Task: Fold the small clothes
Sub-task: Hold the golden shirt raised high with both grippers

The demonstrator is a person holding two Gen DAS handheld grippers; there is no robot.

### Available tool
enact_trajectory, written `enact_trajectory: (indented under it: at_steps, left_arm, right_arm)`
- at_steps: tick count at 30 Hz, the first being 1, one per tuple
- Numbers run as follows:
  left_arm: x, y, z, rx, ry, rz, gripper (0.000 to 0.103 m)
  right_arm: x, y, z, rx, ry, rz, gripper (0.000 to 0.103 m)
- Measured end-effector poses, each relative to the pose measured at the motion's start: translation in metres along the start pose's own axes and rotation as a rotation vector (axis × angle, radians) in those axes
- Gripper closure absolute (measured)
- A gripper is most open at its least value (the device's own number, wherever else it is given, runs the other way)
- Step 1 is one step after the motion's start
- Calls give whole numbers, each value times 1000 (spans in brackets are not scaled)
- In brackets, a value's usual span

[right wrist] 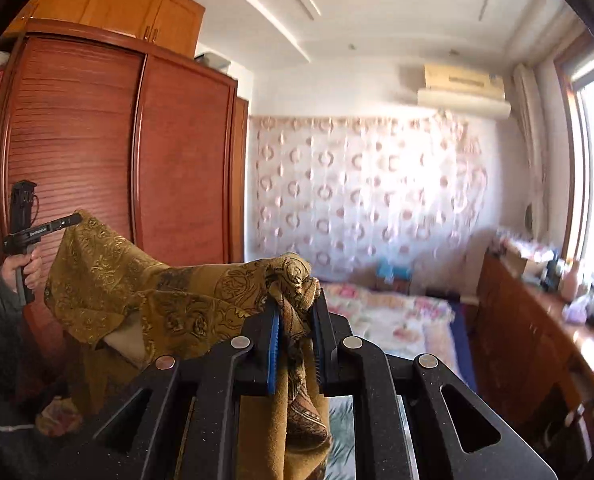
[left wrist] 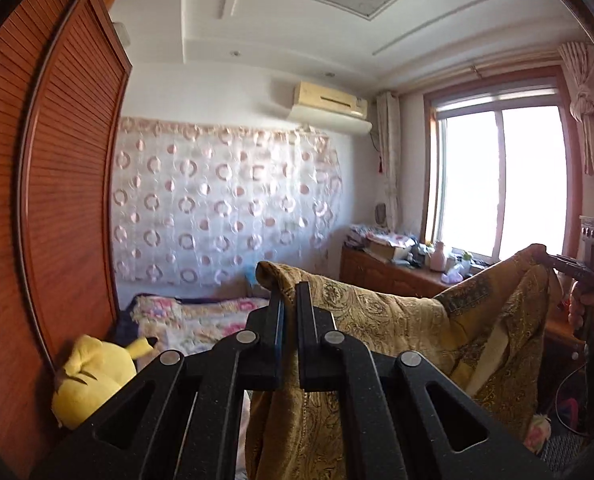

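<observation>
Two grips: left gripper [left wrist: 291, 300] and right gripper [right wrist: 297, 304] each have jaws clenched on a top corner of the gold paisley garment [left wrist: 397, 316].
Garment: hanging spread in air between them.
Progress: no fold visible; folding all remains.
Surface: floral bed [right wrist: 397, 316], 12 o'clock, below.
Room: louvred wardrobe [right wrist: 97, 152] at 9 o'clock, window [left wrist: 497, 176] at 3 o'clock.

Home bedroom — bed [left wrist: 201, 316], louvred wardrobe [right wrist: 109, 152], plush toy [left wrist: 93, 376].
</observation>
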State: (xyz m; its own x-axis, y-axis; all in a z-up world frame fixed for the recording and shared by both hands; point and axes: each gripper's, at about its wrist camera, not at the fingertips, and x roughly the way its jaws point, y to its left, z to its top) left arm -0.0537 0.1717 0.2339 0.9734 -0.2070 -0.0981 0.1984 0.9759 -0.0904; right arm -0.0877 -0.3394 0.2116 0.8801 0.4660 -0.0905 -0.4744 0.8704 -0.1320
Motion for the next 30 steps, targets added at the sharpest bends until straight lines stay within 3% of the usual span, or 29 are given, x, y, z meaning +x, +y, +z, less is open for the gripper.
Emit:
enact_trajectory:
  at_steps: [4, 10, 14, 24, 30]
  left_arm:
    - [14, 18, 12, -9, -13, 42, 97]
    - [50, 36, 2, -39, 39, 65, 97]
    - [41, 27, 5, -27, 14, 58, 97]
    - [-16, 5, 55, 38, -91, 85, 97]
    - [-16, 6, 50, 42, -82, 94, 97]
  right_arm:
    - [27, -5, 24, 1, -10, -24, 89]
    - [82, -6, 32, 29, 58, -41, 89]
    - [56, 9, 42, -8, 27, -19, 90]
    - [-15, 31, 71, -126, -54, -64, 90]
    - [-22, 34, 64, -147, -52, -85, 90]
